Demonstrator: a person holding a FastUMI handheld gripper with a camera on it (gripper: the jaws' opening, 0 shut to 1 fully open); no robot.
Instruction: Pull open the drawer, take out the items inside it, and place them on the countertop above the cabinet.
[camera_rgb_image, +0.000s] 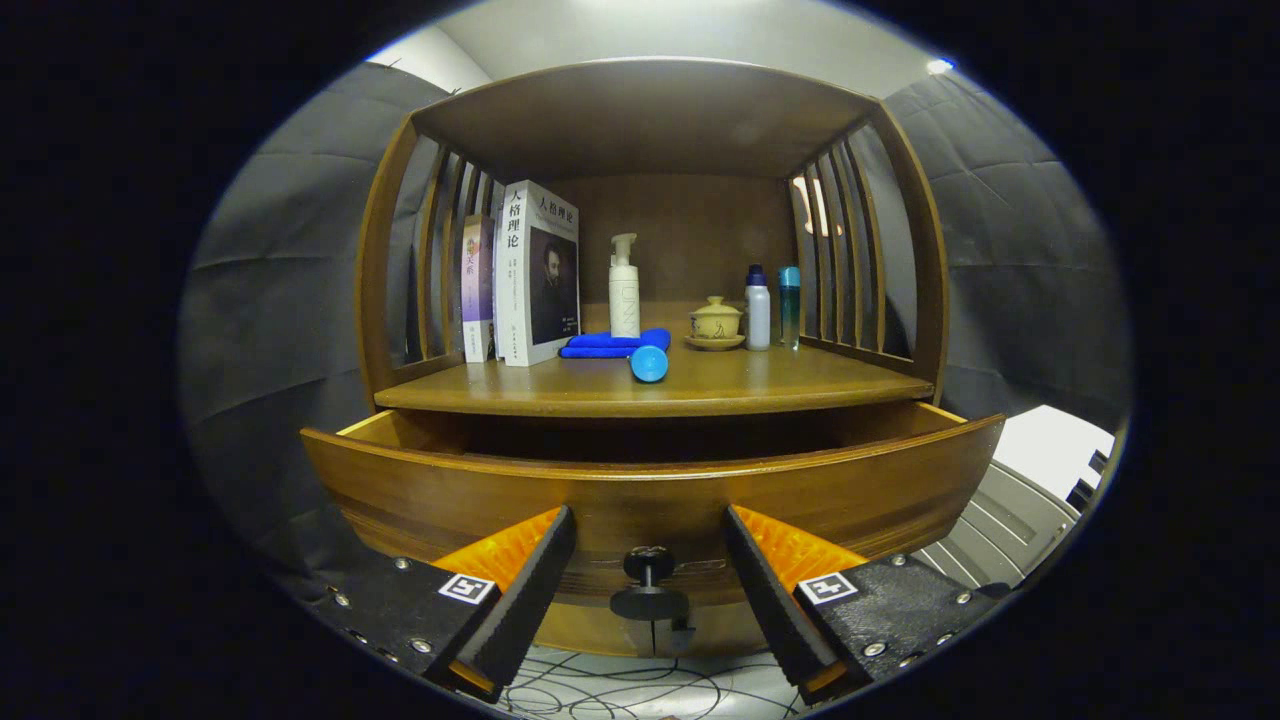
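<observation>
Below the cabinet's surface (700, 385), the drawer (650, 490) stands pulled out, its knob (649, 582) between the fingers of the wide-open, empty hand-held gripper (649, 560); next, I judge, comes reaching inside for its unseen contents.

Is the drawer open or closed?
Open. The drawer sticks out from under the countertop, leaving a dark gap. The hand-held gripper is open, its fingers either side of the knob, not touching.
</observation>
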